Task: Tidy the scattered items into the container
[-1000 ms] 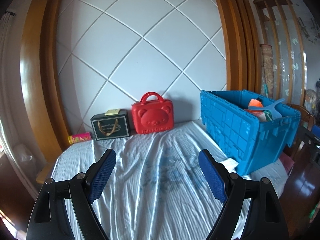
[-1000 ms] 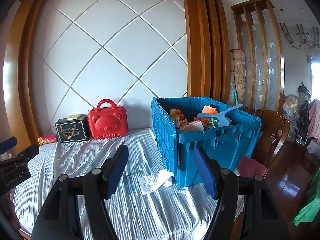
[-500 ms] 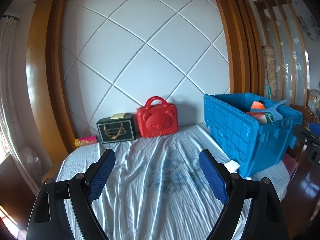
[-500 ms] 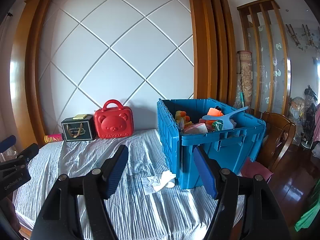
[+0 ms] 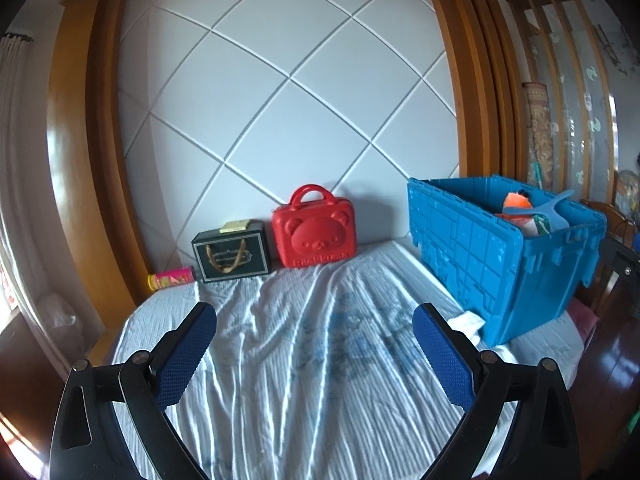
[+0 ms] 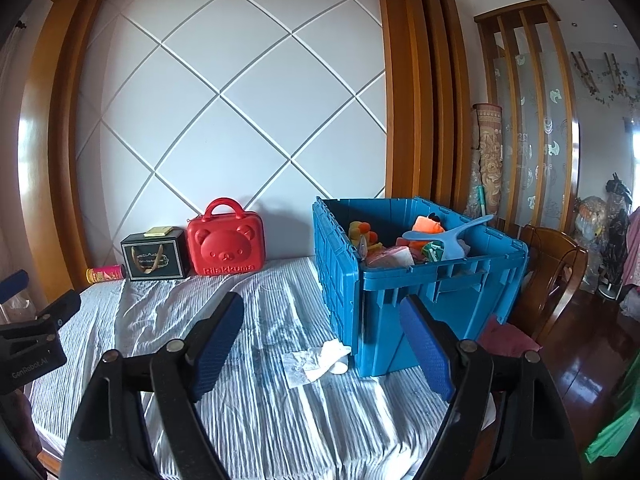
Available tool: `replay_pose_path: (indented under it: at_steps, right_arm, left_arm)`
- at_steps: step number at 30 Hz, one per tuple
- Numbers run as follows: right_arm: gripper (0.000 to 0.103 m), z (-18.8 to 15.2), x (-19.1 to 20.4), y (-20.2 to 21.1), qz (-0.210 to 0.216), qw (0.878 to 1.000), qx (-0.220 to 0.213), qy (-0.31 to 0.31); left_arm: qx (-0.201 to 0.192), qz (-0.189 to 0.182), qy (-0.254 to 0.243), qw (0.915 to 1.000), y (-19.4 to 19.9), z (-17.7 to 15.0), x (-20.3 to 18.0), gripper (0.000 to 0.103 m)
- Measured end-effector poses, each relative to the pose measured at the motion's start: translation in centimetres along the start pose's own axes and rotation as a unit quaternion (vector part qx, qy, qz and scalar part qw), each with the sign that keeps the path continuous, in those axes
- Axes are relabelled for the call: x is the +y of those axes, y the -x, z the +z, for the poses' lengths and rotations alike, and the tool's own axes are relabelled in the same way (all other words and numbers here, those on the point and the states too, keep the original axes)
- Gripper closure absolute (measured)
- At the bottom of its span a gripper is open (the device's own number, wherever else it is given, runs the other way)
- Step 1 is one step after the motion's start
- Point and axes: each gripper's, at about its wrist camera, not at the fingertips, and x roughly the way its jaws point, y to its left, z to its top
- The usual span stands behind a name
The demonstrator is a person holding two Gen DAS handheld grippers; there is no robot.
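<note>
A blue plastic crate (image 6: 420, 292) stands on the right side of the bed, holding plush toys, an orange item and a blue dustpan (image 6: 444, 236). In the left wrist view the crate (image 5: 492, 256) is at the right. A crumpled white wrapper (image 6: 316, 360) lies on the sheet against the crate's near corner; its edge (image 5: 466, 322) shows beside the right finger. At the headboard stand a red bear case (image 5: 314, 234), a dark gift box (image 5: 232, 254) and a pink tube (image 5: 170, 278). My left gripper (image 5: 314, 340) and right gripper (image 6: 322, 334) are both open, empty, above the sheet.
The bed has a wrinkled blue-white striped sheet (image 5: 304, 344) and a white quilted headboard (image 6: 240, 120) with wooden frame. A wooden chair (image 6: 556, 272) with a red cushion stands right of the crate. The left gripper's body (image 6: 32, 344) shows at the right wrist view's left edge.
Both cameras have drawn back and risen slightly, so the bed items look a little lower and farther. Both grippers stay open and nothing on the bed moved.
</note>
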Motion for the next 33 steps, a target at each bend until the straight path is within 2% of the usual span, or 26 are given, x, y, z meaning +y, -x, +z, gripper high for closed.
replay_pose_path:
  at_steps: [4,15,20,23,24,26,30,33]
  right_arm:
    - [0.023,0.1,0.1,-0.1,-0.004,1.000,0.001,0.001]
    - [0.023,0.3,0.0,-0.7,-0.013,1.000,0.008,0.003]
    - [0.023,0.5,-0.2,-1.2,-0.015,1.000,0.012,0.001]
    - [0.023,0.5,-0.1,-1.5,-0.014,1.000,0.015,-0.001]
    - [0.023,0.6,-0.1,-1.5,-0.013,1.000,0.015,0.000]
    - [0.023,0.6,0.0,-1.7,-0.013,1.000,0.016,0.000]
    - [0.023,0.6,0.2,-2.0,-0.013,1.000,0.020,0.004]
    - [0.023,0.5,0.1,-2.4,-0.012,1.000,0.024,0.004]
  left_arm:
    - [0.007,-0.018,-0.006,0.9998,-0.7,0.0,-0.2,0.003]
    - [0.013,-0.032,0.001,0.9994,-2.4,0.4,-0.5,0.003]
    - [0.006,-0.037,-0.011,0.9992,-2.6,0.3,-1.2,0.003]
    - [0.007,-0.071,-0.001,0.9974,-2.8,0.5,-1.2,0.001]
    - [0.013,-0.094,0.001,0.9955,-3.0,0.5,-1.2,0.001]
    - [0.019,-0.106,0.000,0.9941,-3.5,0.5,-1.4,0.001]
    - [0.024,-0.098,-0.009,0.9948,-4.1,0.4,-1.8,0.001]
    - [0.017,-0.072,-0.010,0.9972,-4.3,0.3,-1.9,0.001]
